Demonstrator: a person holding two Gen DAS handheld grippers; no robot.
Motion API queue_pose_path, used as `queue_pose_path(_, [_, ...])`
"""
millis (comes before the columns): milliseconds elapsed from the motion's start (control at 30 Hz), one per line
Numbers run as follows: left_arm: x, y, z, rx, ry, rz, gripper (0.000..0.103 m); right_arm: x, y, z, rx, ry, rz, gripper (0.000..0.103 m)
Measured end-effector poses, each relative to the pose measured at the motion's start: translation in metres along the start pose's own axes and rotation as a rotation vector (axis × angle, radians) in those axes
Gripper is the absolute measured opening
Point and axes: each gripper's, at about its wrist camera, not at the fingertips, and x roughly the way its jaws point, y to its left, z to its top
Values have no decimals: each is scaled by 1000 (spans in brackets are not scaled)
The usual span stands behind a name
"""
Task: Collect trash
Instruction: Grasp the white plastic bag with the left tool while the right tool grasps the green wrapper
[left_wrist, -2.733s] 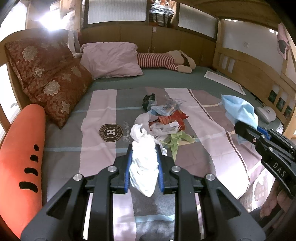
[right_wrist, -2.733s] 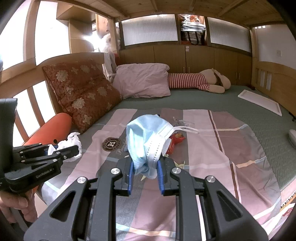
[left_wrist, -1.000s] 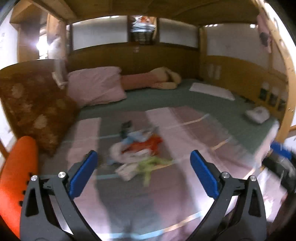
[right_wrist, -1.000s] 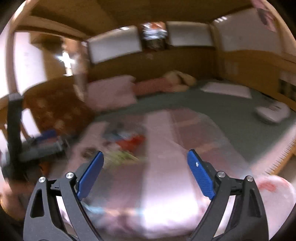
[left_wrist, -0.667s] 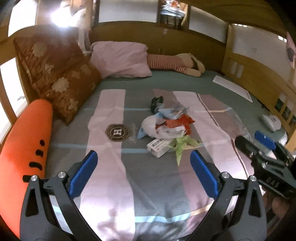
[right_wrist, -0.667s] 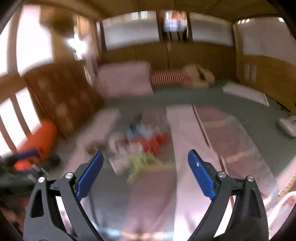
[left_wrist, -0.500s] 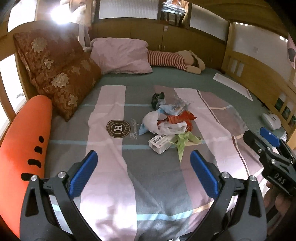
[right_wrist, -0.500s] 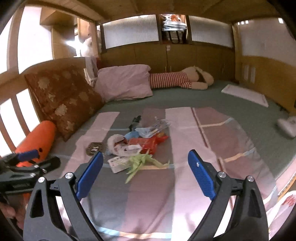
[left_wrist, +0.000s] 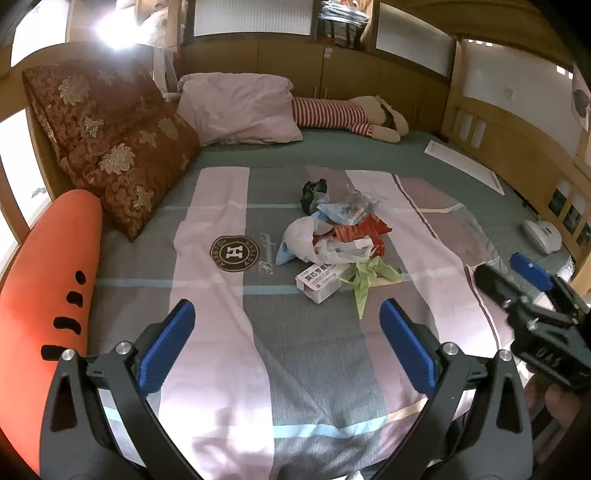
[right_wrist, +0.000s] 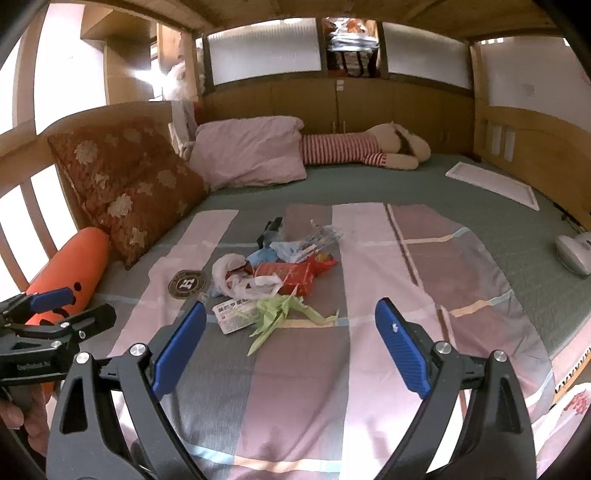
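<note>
The left gripper (left_wrist: 288, 345) hangs over the bed (left_wrist: 288, 369), jaws spread wide and holding nothing. The right gripper (right_wrist: 290, 347) does likewise, jaws also wide apart. The trash pile (left_wrist: 340, 240) lies mid-bed at 12 o'clock from both. Its white box (left_wrist: 319, 278) and green wrapper (left_wrist: 364, 277) sit nearest, touching. The left view shows the orange carrot cushion (left_wrist: 48, 291) at 9 o'clock in full; the right view catches only part of it, behind the left gripper. Only the right view shows a hand (right_wrist: 26, 424) at 8 o'clock.
</note>
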Motion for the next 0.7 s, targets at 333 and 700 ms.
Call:
queue_pose_path(333, [40,5,41,-6,9,-19,100,119,14,-5,88,310,100,82])
queue_pose_path(700, [158,-5,66,17,127,-43,99,194,-7,-18,176,450,118,26])
